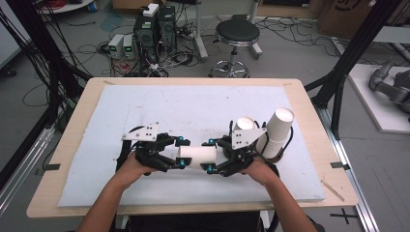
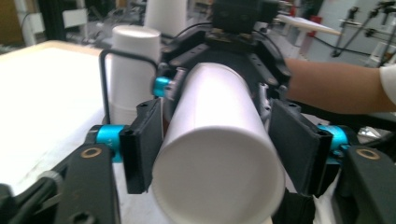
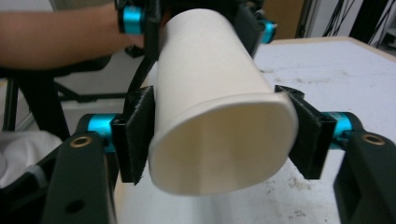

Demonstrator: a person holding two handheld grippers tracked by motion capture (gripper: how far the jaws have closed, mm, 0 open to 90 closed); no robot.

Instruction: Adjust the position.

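Note:
A white paper cup (image 1: 197,155) lies on its side above the white board (image 1: 193,104), held at both ends. My left gripper (image 1: 183,153) is shut on its closed base end (image 2: 219,186), with black pads (image 2: 142,144) pressed against both sides. My right gripper (image 1: 212,155) is shut on the open rim end (image 3: 219,154), which is squashed into an oval between its pads (image 3: 137,135). In the left gripper view the right gripper (image 2: 243,42) clamps the far end. In the right gripper view the left gripper (image 3: 196,18) does the same.
Two stacks of white cups (image 1: 278,130) (image 1: 246,124) stand just behind and right of my right hand; one stack (image 2: 133,70) appears in the left gripper view. Beyond the table's far edge are a black stool (image 1: 237,34) and computers (image 1: 154,29) on the floor.

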